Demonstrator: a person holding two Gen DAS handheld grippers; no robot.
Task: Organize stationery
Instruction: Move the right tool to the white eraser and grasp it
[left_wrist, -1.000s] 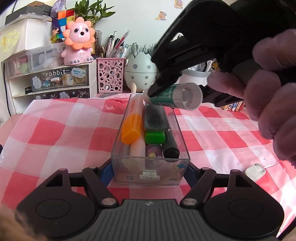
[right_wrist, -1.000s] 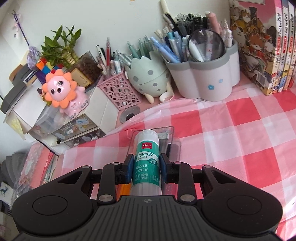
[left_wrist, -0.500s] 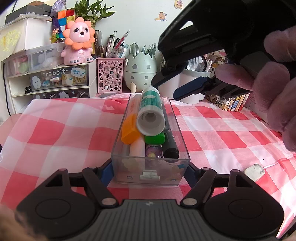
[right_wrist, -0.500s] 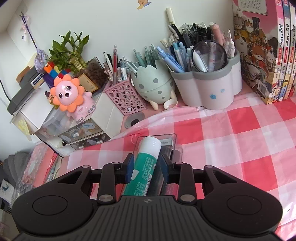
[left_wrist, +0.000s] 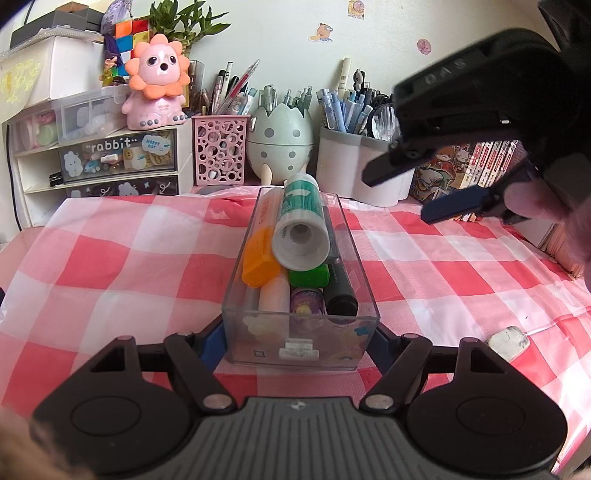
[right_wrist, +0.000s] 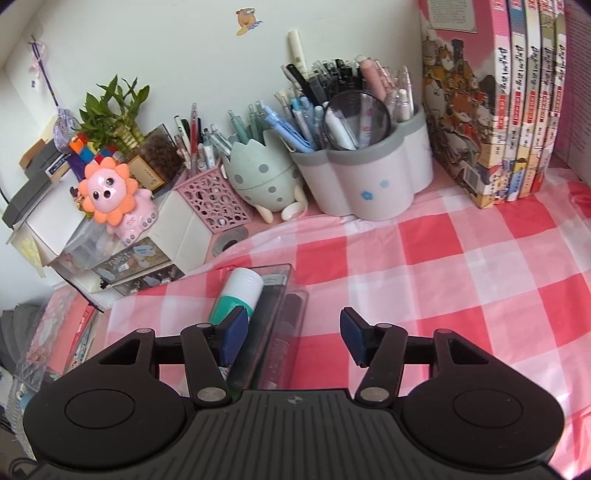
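A clear plastic box (left_wrist: 299, 343) stands on the checked cloth, and my left gripper (left_wrist: 297, 338) is shut on its near end. Inside lie an orange highlighter (left_wrist: 260, 258), a green marker (left_wrist: 309, 275), a black marker (left_wrist: 341, 291) and other pens. A green and white glue stick (left_wrist: 301, 225) lies on top of them; it also shows in the right wrist view (right_wrist: 236, 295). My right gripper (right_wrist: 290, 334) is open and empty, above the box's right side. It shows in the left wrist view (left_wrist: 410, 188) up and to the right of the box.
A white eraser (left_wrist: 508, 341) lies on the cloth at the right. Along the back stand a pink mesh holder (left_wrist: 221, 149), an egg-shaped holder (left_wrist: 279, 142), a white pen pot (right_wrist: 364, 184), books (right_wrist: 495, 103) and a drawer unit (left_wrist: 96, 155) with a lion toy (left_wrist: 157, 83).
My right gripper carried the glue stick over the box, laid it on the pens, opened and drew back up to the right. The left gripper and box stayed still.
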